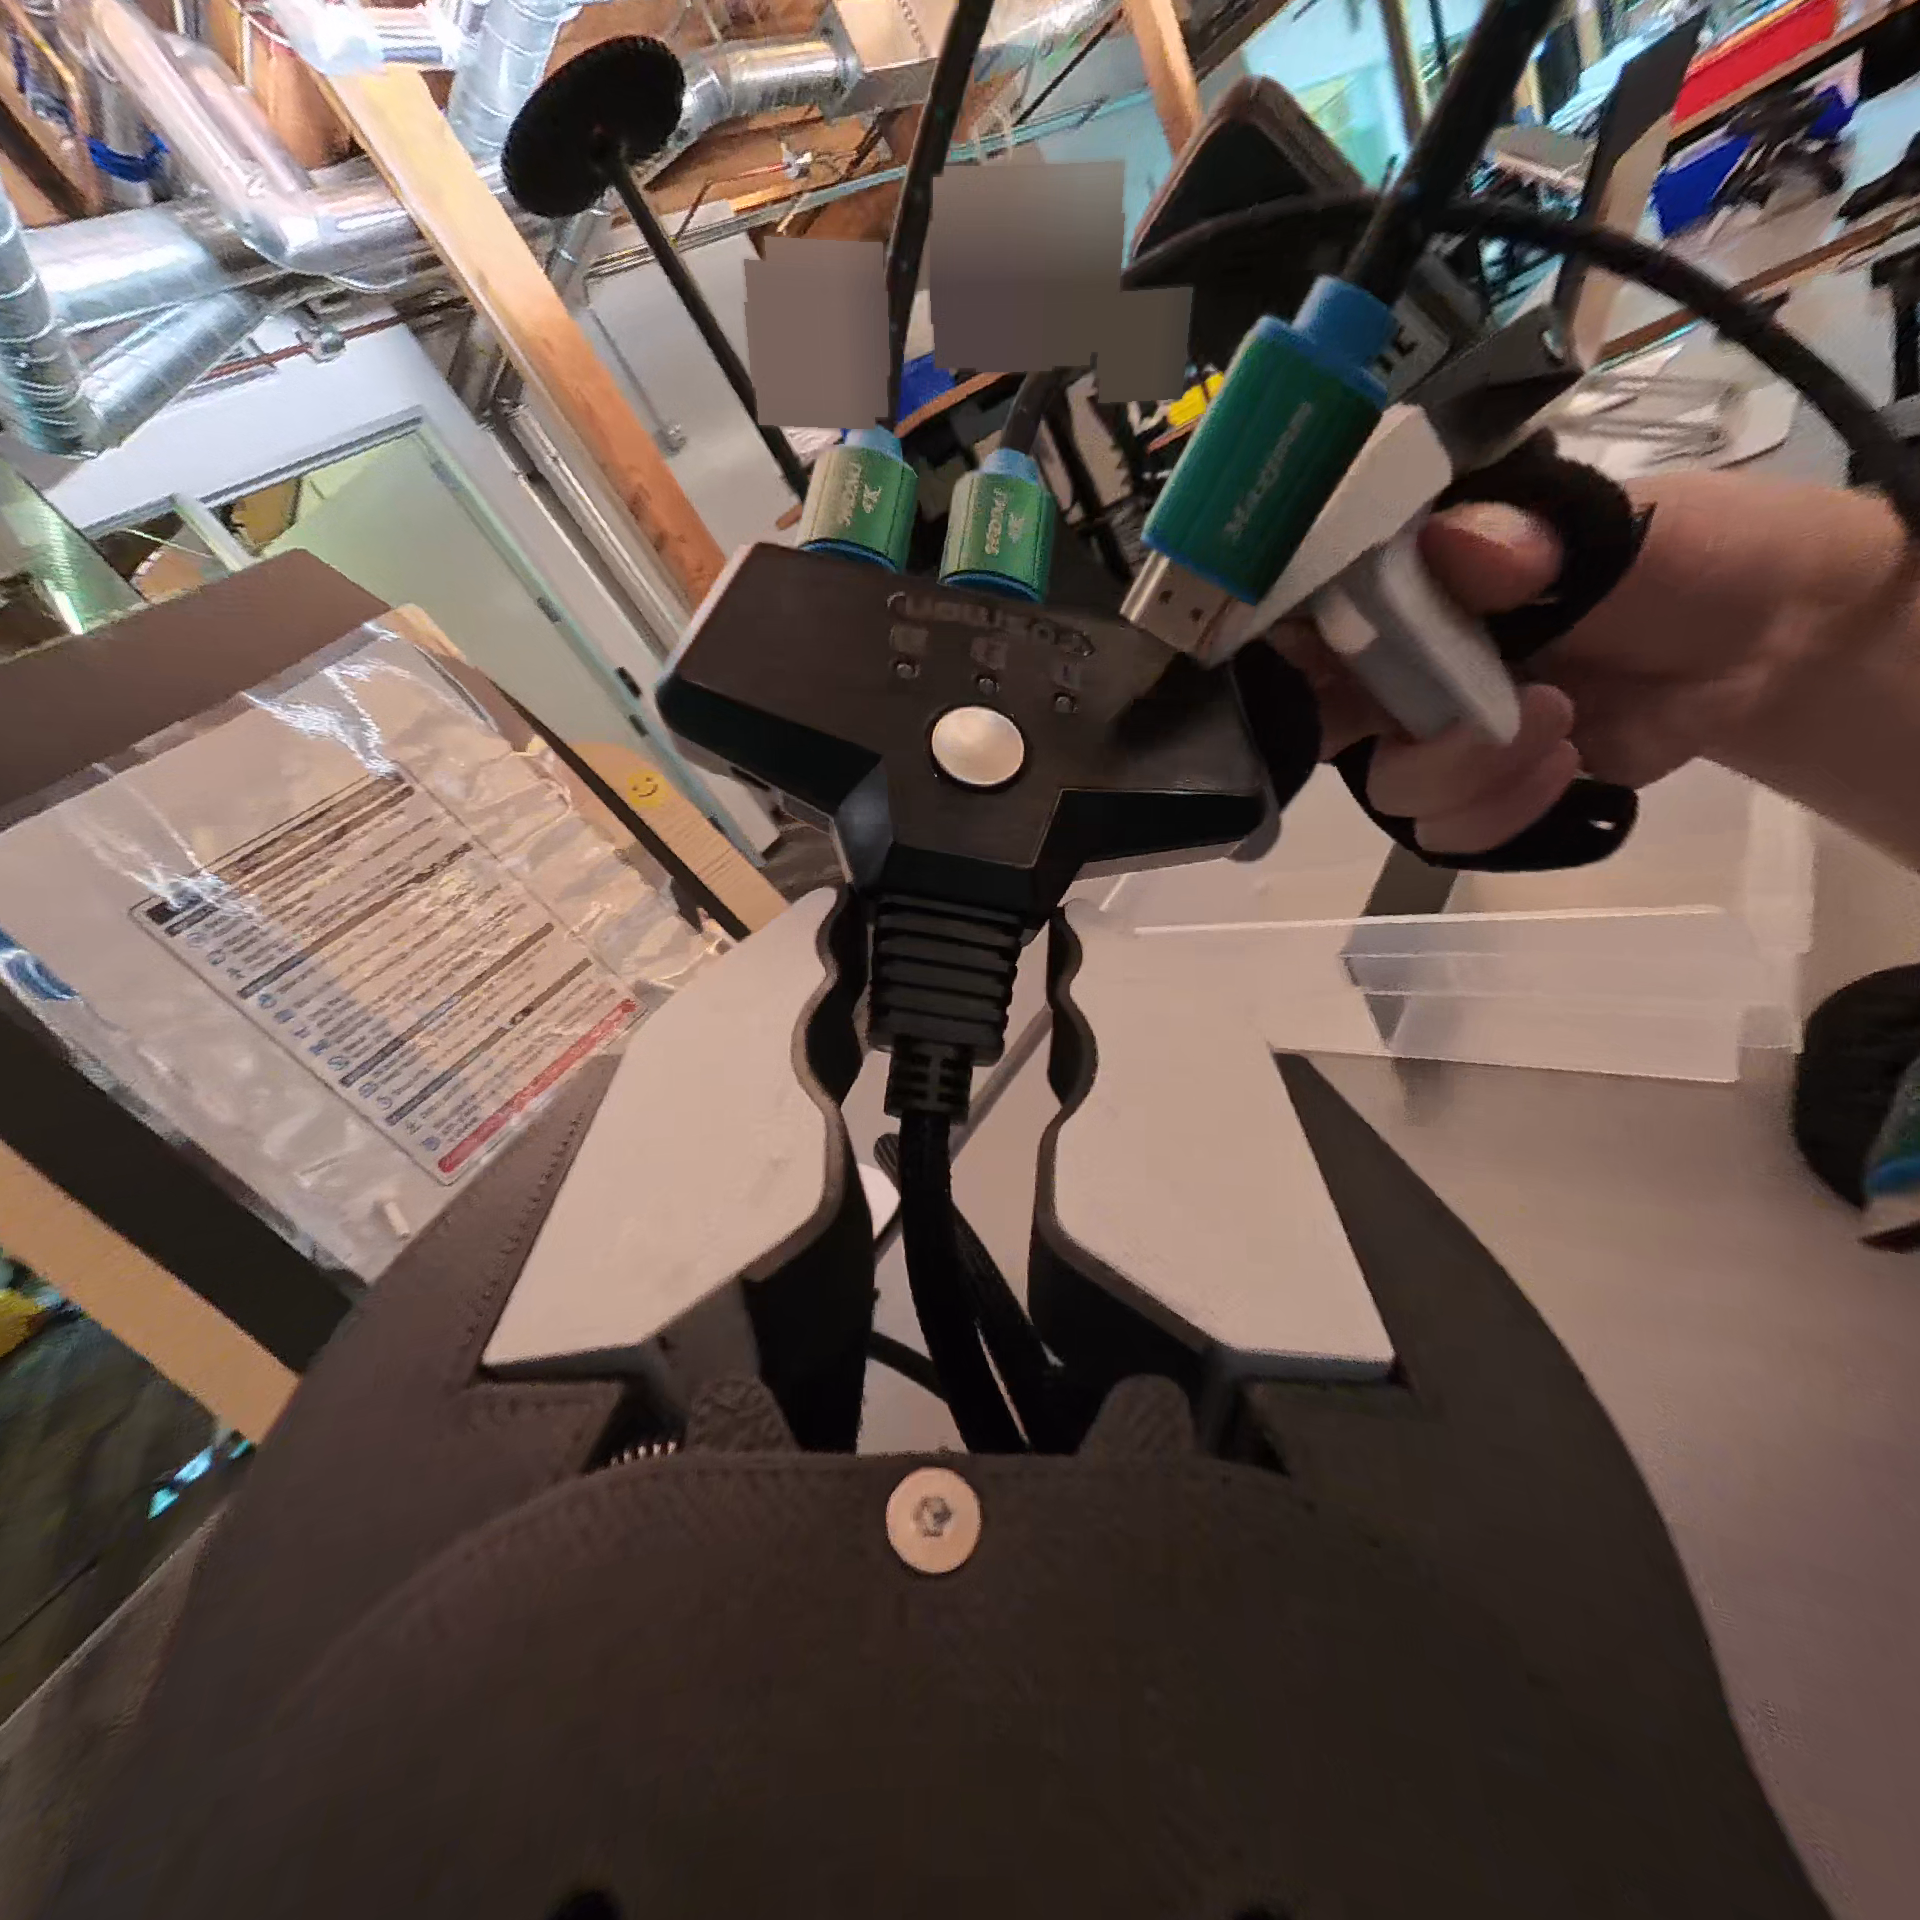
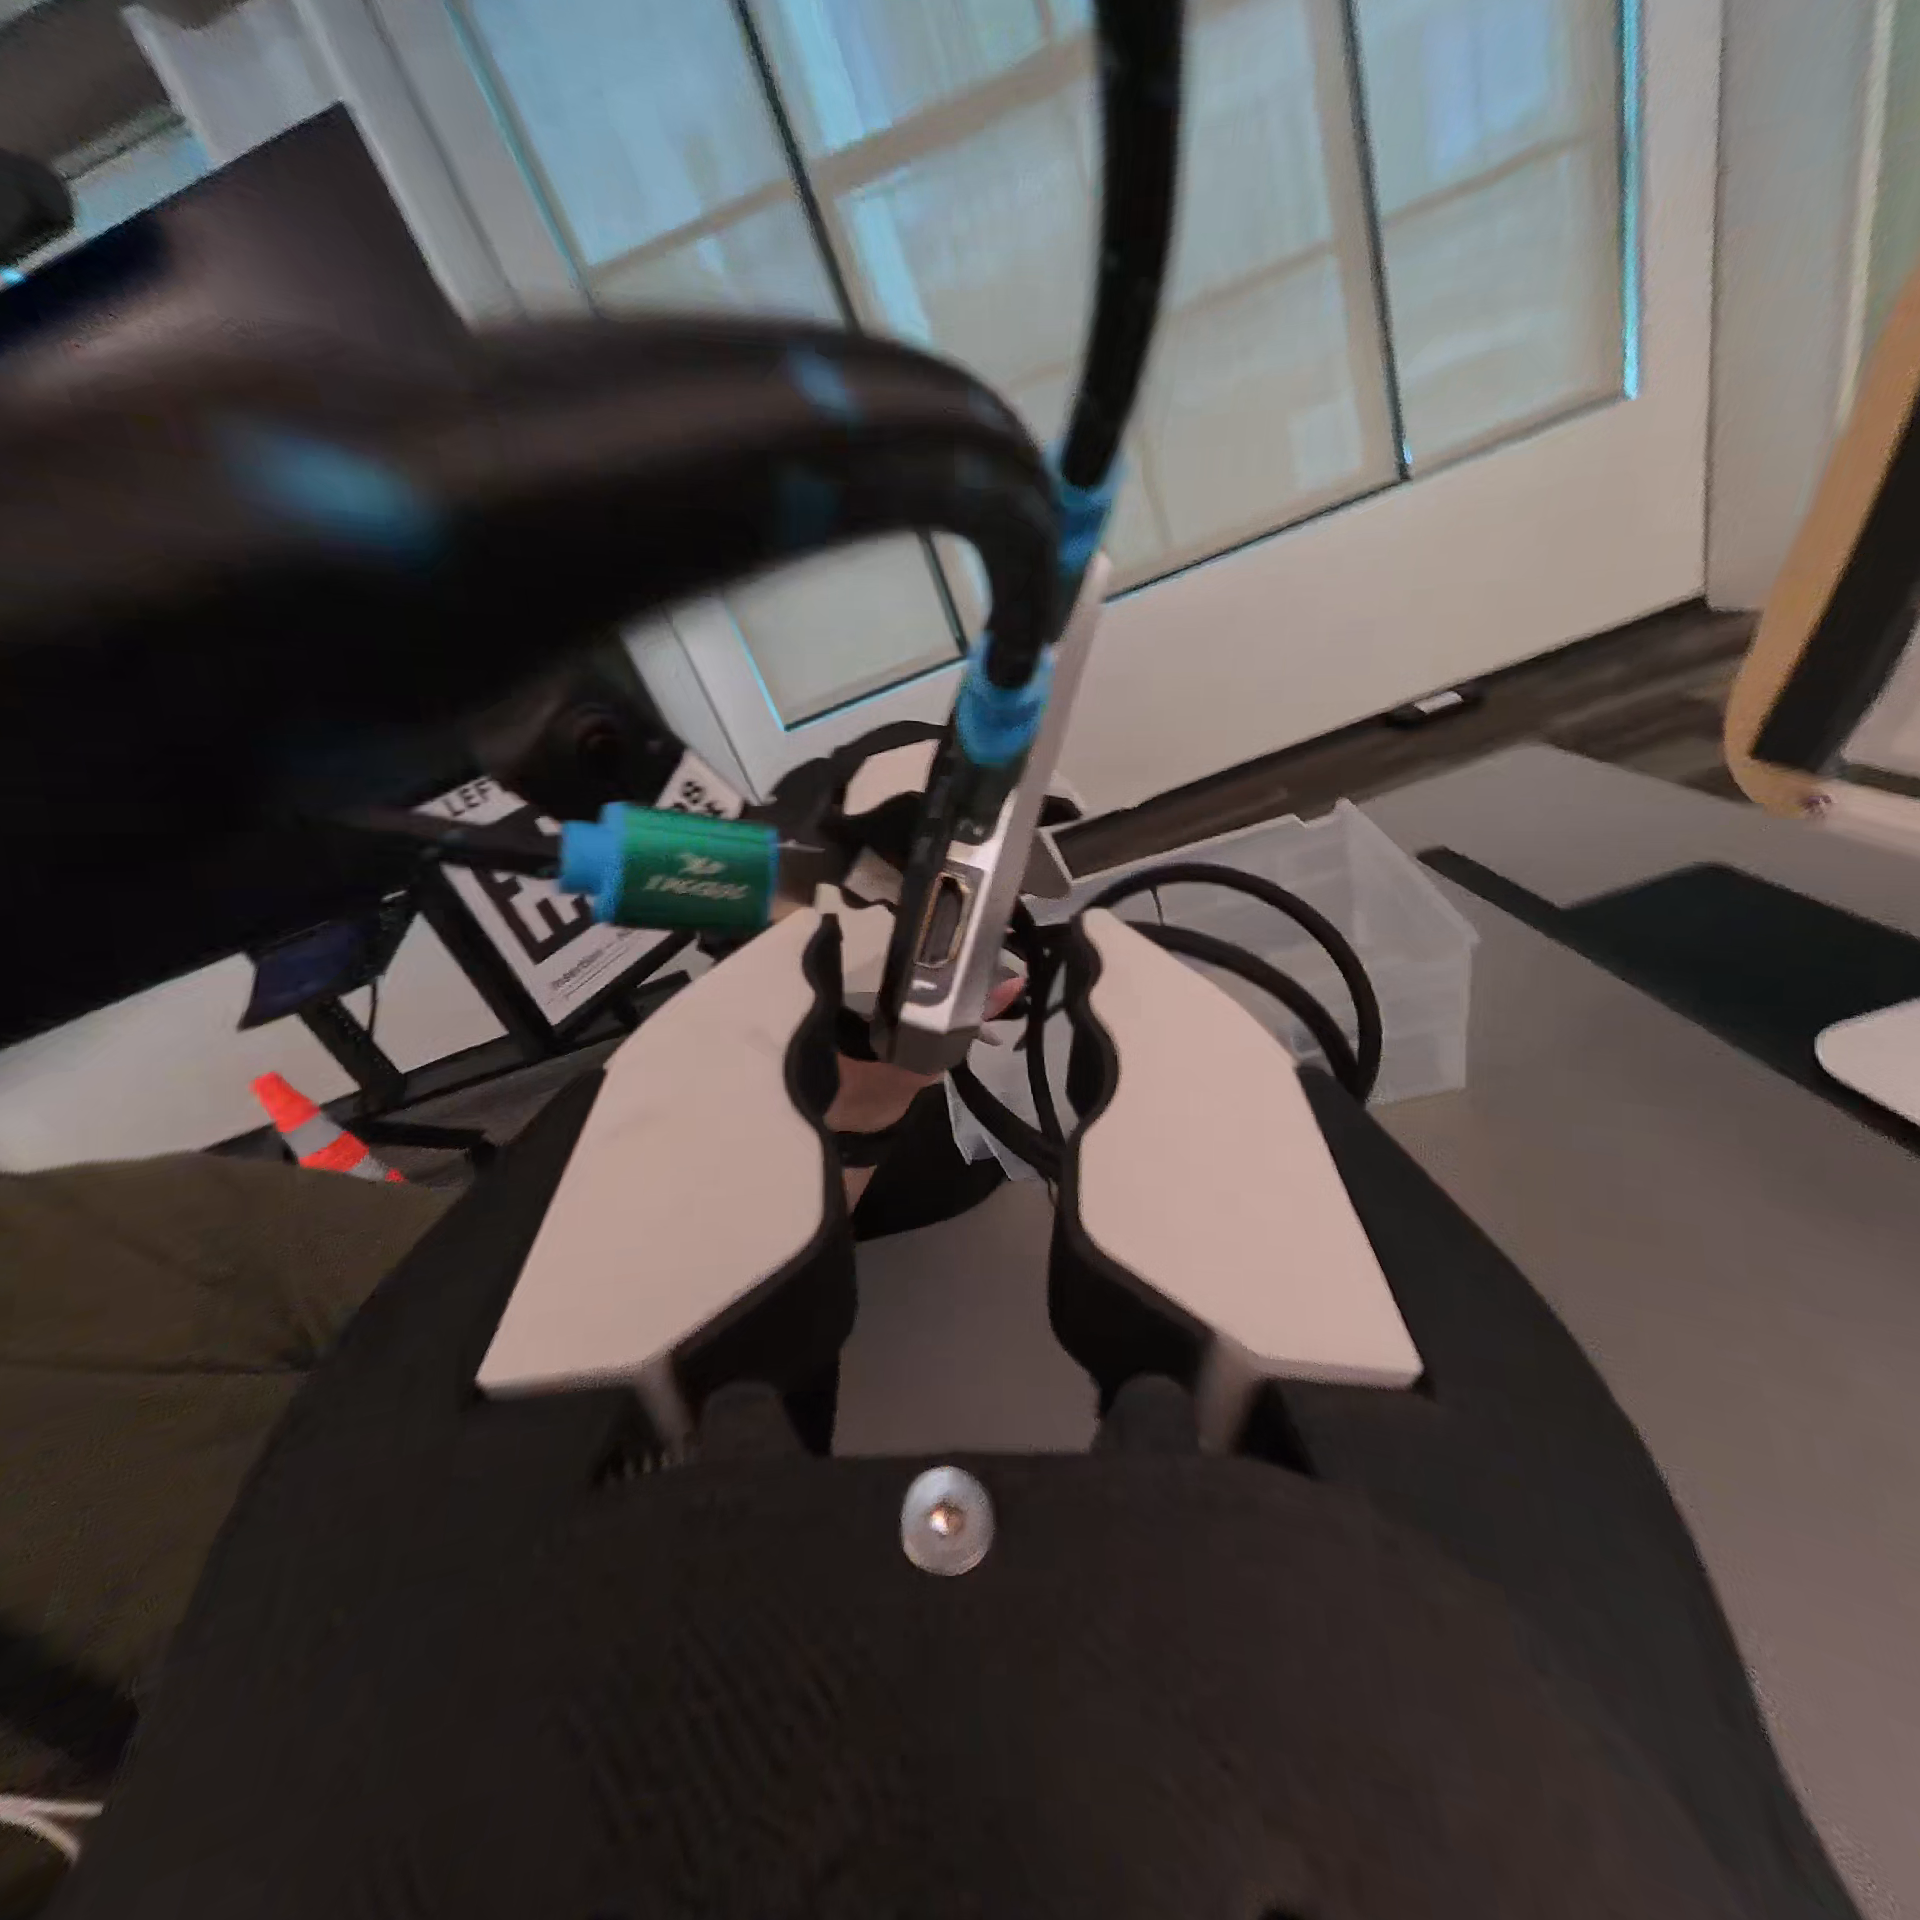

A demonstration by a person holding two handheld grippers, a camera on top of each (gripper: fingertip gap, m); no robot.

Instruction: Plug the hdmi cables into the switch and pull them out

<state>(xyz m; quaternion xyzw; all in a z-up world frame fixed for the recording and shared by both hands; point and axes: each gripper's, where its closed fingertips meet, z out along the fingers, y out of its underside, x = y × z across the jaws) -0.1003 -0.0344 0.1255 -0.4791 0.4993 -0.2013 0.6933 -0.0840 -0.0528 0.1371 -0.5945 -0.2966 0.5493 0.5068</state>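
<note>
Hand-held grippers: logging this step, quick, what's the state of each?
Left hand-held gripper: closed on the switch, at its cable collar.
Right hand-held gripper: open, loose plug beside it.

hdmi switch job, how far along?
Done: two plugs sit in the switch. In hand: left gripper clamps the switch's neck; third plug is out, tip bare, beside the right gripper and aimed at the empty port. Grip unclear. Left: that plug, whether going in or just pulled I cannot tell.
</note>
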